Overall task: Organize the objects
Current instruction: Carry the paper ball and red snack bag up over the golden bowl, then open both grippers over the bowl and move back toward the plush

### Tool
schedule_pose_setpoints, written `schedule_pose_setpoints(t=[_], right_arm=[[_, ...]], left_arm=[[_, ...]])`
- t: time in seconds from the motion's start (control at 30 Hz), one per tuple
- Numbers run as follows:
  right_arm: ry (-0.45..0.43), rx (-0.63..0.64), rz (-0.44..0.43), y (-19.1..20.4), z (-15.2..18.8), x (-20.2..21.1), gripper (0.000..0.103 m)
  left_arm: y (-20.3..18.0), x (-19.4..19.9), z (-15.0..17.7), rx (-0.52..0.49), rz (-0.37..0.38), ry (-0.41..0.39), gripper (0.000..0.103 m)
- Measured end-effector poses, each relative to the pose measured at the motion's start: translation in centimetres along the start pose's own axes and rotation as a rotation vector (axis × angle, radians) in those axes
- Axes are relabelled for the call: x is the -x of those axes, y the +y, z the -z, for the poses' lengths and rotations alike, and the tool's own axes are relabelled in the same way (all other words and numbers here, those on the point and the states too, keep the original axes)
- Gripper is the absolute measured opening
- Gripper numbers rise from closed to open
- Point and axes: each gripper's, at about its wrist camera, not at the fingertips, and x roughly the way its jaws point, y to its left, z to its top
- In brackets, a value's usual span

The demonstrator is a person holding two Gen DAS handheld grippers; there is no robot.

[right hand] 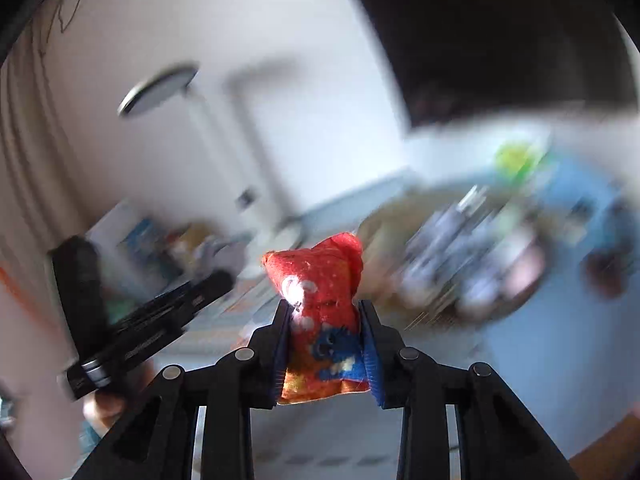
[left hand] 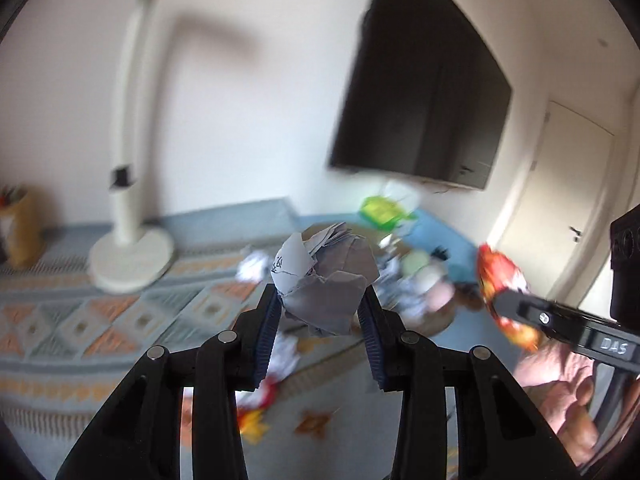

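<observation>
My left gripper (left hand: 322,300) is shut on a crumpled ball of white paper (left hand: 326,276) and holds it in the air above the patterned rug (left hand: 80,320). My right gripper (right hand: 326,312) is shut on a red and orange snack wrapper (right hand: 320,300) with a blue patch, also held in the air. The right gripper with the wrapper (left hand: 500,280) shows at the right of the left wrist view. The left gripper (right hand: 160,316) shows at the left of the right wrist view. Both views are blurred by motion.
A white floor lamp (left hand: 128,208) stands on the rug by the wall. A dark TV (left hand: 424,92) hangs on the wall. A low round table (left hand: 420,288) holds several paper balls and a green object (left hand: 380,210). More wrappers (left hand: 256,420) lie on the rug.
</observation>
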Motion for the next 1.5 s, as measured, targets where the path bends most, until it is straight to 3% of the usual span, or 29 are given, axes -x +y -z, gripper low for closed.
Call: schedule_pose_setpoints(t=[0.03, 0.1, 0.17, 0.23, 0.27, 0.3, 0.33, 0.37, 0.47, 0.53, 0.67, 0.8, 0.87, 0.97, 1.0, 1.07, 1.1, 1.2, 1.27, 1.33, 1.5], right_arm=[[-0.038, 0.001, 0.071, -0.3, -1.4, 0.7, 0.033], [0.01, -0.057, 0.034, -1.2, -3.2, 0.2, 0.033], [0.035, -0.12, -0.002, -2.1, -4.8, -0.7, 0.033], [0.005, -0.105, 0.098, -2.2, -5.8, -1.4, 0.034], [0.008, -0.107, 0.14, -2.7, -6.2, -2.4, 0.045], [0.046, -0.144, 0.14, -3.9, -6.6, -4.2, 0.057], [0.089, -0.194, 0.127, -5.1, -6.7, -6.2, 0.077], [0.118, -0.22, 0.118, -6.3, -6.6, -7.7, 0.084], [0.218, -0.247, 0.148, -8.8, -5.2, -11.2, 0.082], [0.196, -0.235, 0.11, -8.8, -3.9, -10.8, 0.082], [0.129, -0.102, -0.021, -4.0, -2.9, -9.0, 0.082], [0.12, 0.098, -0.166, 3.2, 0.1, -8.5, 0.082], [0.16, 0.121, -0.261, 5.2, 3.0, -9.5, 0.082], [0.176, 0.139, -0.257, 5.7, 6.5, -11.9, 0.082], [0.178, 0.134, -0.276, 5.4, 7.3, -12.6, 0.082], [0.193, 0.087, -0.364, 4.2, 7.9, -13.9, 0.082], [0.202, 0.037, -0.398, 3.0, 7.8, -14.6, 0.082], [0.192, -0.024, -0.365, 1.3, 7.5, -14.8, 0.083], [0.193, -0.04, -0.343, 0.7, 7.5, -14.7, 0.086], [0.195, -0.062, -0.34, 0.4, 7.6, -15.0, 0.091], [0.216, -0.042, -0.319, 0.8, 7.5, -15.7, 0.091]], left_arm=[[-1.2, -1.0, -0.9, -0.018, 0.026, 0.013, 0.037], [-3.2, -3.7, -2.5, -0.037, 0.094, 0.054, 0.037], [-4.7, -6.1, -3.4, -0.067, 0.086, 0.064, 0.04], [-5.0, -8.3, -4.0, -0.058, 0.092, 0.073, 0.047], [-5.0, -9.4, -4.1, -0.064, 0.089, 0.083, 0.076], [-4.8, -10.7, -4.0, -0.078, 0.055, 0.102, 0.095], [-4.4, -11.4, -3.6, -0.078, -0.03, 0.102, 0.102], [-3.7, -11.8, -3.1, -0.077, -0.073, 0.111, 0.102], [-1.2, -10.4, -1.3, -0.05, -0.067, 0.142, 0.102], [0.6, -7.4, 0.1, -0.029, -0.079, 0.102, 0.102], [5.3, -0.5, 4.5, 0.084, -0.14, 0.073, 0.102], [6.6, 3.2, 10.7, 0.084, -0.277, 0.149, 0.102], [6.5, 3.1, 13.1, 0.085, -0.243, 0.216, 0.102], [6.7, 2.1, 14.5, 0.119, -0.166, 0.296, 0.102], [6.8, 1.4, 14.6, 0.16, -0.084, 0.316, 0.102], [7.5, 0.7, 14.3, 0.258, 0.088, 0.282, 0.102], [8.0, 0.2, 14.1, 0.291, 0.114, 0.272, 0.102], [9.5, -2.0, 13.5, 0.339, 0.134, 0.315, 0.102], [10.5, -3.2, 13.6, 0.398, 0.194, 0.346, 0.102], [10.9, -3.3, 13.9, 0.418, 0.174, 0.342, 0.102], [14.1, -3.0, 13.5, 0.514, 0.12, 0.302, 0.102]])
